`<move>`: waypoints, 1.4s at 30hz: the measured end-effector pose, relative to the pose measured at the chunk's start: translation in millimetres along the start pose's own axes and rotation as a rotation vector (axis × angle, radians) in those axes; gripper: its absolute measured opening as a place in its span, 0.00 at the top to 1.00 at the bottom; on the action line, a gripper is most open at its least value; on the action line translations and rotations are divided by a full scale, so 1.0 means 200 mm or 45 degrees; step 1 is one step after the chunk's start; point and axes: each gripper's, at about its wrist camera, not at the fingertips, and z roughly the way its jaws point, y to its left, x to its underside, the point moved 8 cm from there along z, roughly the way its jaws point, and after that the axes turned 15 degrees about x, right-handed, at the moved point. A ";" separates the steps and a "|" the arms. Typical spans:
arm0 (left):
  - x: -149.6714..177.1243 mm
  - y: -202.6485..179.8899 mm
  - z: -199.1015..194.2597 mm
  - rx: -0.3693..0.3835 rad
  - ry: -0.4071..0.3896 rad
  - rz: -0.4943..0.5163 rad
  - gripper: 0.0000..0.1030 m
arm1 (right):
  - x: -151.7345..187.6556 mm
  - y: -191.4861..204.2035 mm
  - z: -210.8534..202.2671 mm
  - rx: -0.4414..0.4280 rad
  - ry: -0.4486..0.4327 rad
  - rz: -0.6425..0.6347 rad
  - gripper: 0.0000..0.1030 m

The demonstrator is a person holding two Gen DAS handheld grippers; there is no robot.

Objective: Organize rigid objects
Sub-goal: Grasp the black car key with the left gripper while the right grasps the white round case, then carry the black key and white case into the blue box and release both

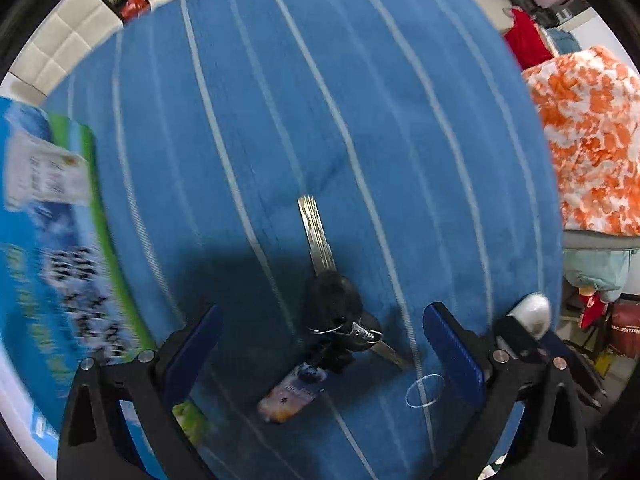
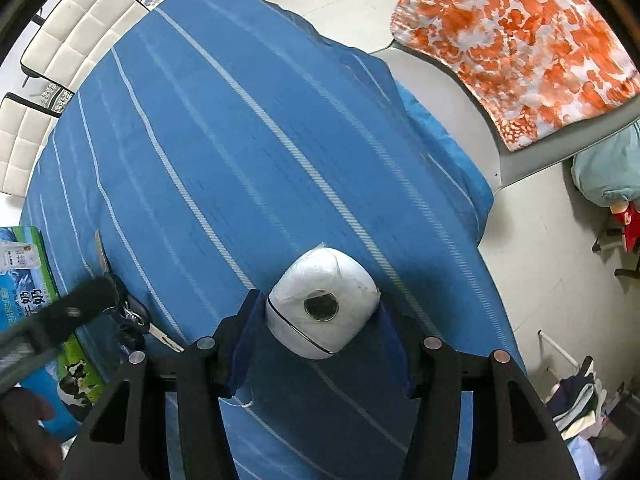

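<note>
The blue-green carton (image 2: 24, 280) shows the Chinese characters "奶奶"; other print is blurred.

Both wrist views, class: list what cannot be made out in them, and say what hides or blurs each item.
- Milk carton box: print motion-blurred in the left wrist view; cut off by the edge in the right.
- Key bunch: in the right wrist view, partly hidden behind the left gripper.
- White device: sides covered by the right gripper jaws; only a sliver shows in the left wrist view.
- Key tag: lettering too blurred to read.
</note>
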 end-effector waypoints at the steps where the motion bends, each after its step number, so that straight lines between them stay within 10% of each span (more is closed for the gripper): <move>1: 0.01 0.00 0.03 -0.002 0.016 -0.003 0.04 | 0.00 0.01 -0.01 0.001 -0.002 -0.003 0.43; 7: 0.03 -0.04 0.09 -0.097 -0.066 0.112 0.33 | 0.01 0.04 0.02 0.006 -0.003 -0.017 0.43; 9: 0.04 -0.08 0.07 -0.097 -0.092 0.161 0.75 | 0.01 0.05 0.02 0.007 -0.009 -0.027 0.43; 29: 0.11 -0.15 -0.35 0.036 -0.294 0.250 0.75 | 0.03 0.14 -0.20 -0.006 -0.147 -0.145 0.44; 42: 0.26 -0.06 -0.96 0.145 -0.590 0.229 0.75 | 0.14 0.32 -0.76 -0.127 -0.362 -0.268 0.44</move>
